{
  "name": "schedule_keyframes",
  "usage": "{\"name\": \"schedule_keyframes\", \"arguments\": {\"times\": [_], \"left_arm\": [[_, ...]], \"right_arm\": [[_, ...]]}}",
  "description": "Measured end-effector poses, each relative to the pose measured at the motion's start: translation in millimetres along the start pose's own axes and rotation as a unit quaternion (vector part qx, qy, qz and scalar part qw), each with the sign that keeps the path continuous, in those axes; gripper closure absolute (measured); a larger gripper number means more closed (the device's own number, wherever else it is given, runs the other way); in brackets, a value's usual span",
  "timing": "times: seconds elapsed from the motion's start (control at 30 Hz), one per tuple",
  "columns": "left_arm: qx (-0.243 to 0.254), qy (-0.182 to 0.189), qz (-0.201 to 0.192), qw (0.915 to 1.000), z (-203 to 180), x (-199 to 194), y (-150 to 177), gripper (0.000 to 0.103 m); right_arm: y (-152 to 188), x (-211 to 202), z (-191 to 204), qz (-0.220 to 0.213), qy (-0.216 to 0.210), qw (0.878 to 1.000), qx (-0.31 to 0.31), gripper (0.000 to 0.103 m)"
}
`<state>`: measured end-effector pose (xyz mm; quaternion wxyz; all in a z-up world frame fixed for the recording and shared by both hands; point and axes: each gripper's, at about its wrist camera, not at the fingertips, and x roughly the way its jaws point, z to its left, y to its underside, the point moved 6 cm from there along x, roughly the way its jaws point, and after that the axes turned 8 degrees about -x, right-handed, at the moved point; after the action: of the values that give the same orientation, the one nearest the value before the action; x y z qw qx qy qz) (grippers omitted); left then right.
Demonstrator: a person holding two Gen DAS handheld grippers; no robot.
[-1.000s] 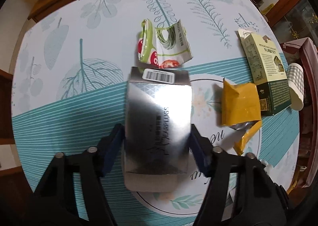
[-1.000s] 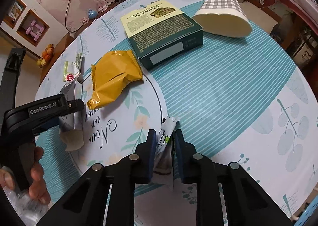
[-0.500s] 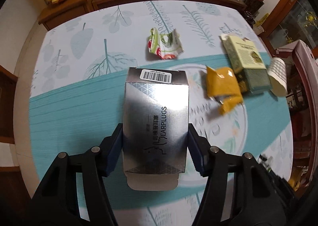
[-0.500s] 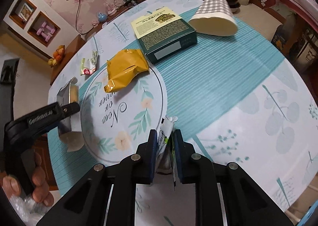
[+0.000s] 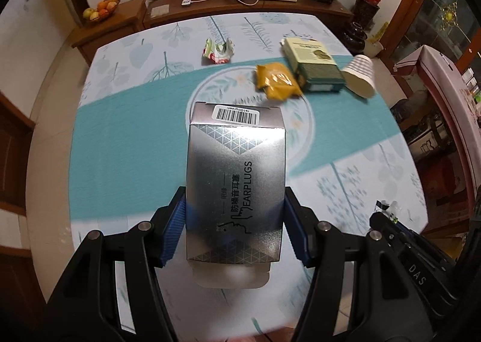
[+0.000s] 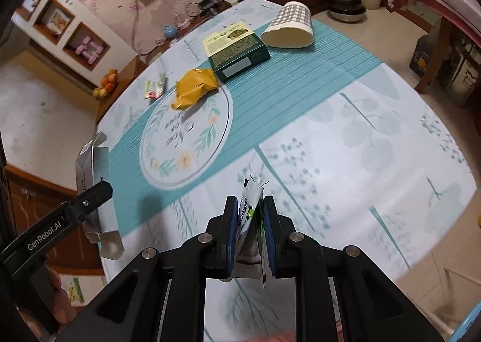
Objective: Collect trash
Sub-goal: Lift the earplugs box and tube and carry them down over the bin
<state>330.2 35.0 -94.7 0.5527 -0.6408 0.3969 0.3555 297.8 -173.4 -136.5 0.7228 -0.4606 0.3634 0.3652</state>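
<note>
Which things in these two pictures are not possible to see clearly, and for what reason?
- Silver earplugs box, left wrist view: whether it holds anything; only its outside shows.
- White sachet, right wrist view: the print is too small, and the right gripper covers its sides.
- Green box: label text too small in both views.
- Trash bin: in neither view.

I see: silver earplugs box (image 5: 236, 179) | mustard-yellow wrapper (image 5: 278, 84) | grey-checked paper cup (image 6: 290, 26) | teal-striped, leaf-print bench (image 5: 126, 131)
</note>
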Motion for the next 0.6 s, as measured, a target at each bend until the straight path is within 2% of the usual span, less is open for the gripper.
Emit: {"name": "schedule_keyframes", "arguments": {"times": [0.3, 0.6], "left_arm": [[-0.034, -0.012, -0.029, 0.9989, -31.6, -72.5, 108.5, 0.045], [-0.042, -0.022, -0.02, 0.9987, -61.6, -109.1, 207.7, 0.045]], "right_arm": [[70.9, -79.7, -34.2, -0.007, -0.031, 0.997, -0.065, 0.087], [140.7, -133.9, -69.1, 0.004, -0.055, 0.992, -0.113, 0.087]]}}
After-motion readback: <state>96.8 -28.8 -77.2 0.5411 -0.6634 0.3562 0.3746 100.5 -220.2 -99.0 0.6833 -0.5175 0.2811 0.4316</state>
